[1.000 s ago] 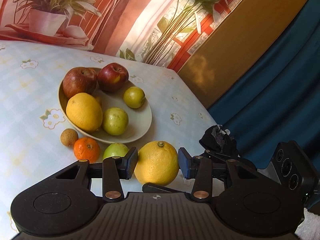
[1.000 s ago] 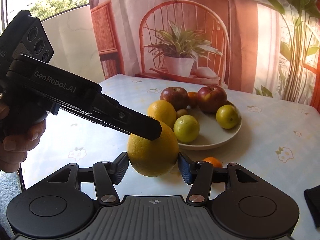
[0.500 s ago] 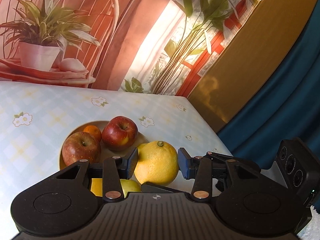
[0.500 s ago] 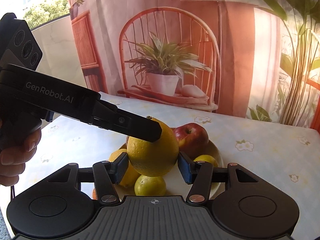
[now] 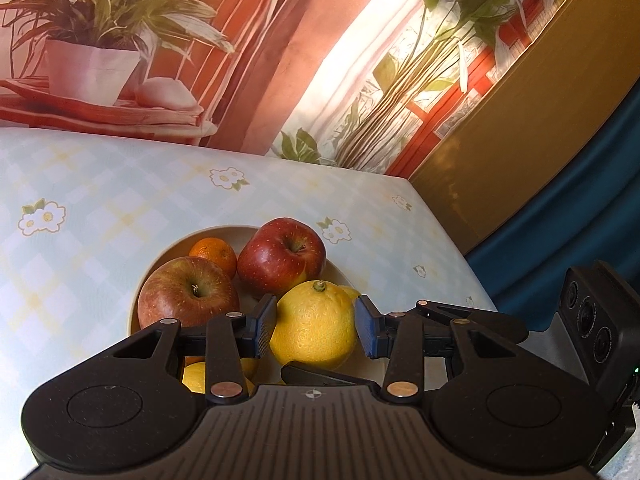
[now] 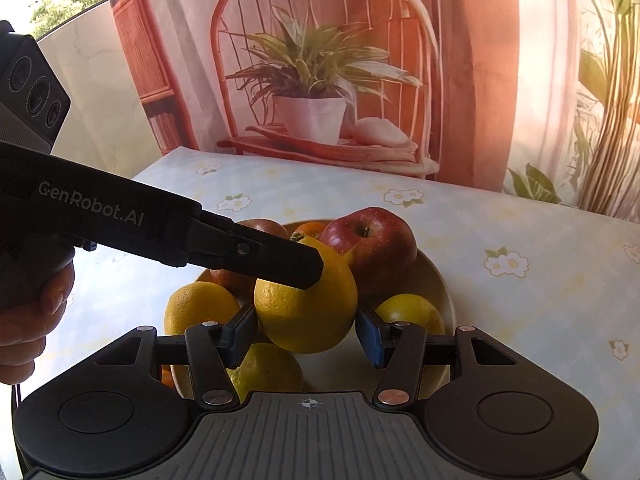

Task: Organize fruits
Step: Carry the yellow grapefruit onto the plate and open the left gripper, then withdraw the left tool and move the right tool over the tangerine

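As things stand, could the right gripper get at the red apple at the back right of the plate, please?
Probably not yet. The right gripper has its jaws shut on the large yellow citrus, which the left gripper grips too, and that fruit sits directly between them and the red apple.

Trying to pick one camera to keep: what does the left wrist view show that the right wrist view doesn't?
Only the left wrist view: the blue curtain and the ochre panel beside the table. Only the right wrist view: the left hand gripping the left tool, its GenRobot.AI lettering, and the window. Both: the big yellow citrus clamped by the left tool and the right tool over the plate, two red apples, a small orange, and the potted-plant backdrop.
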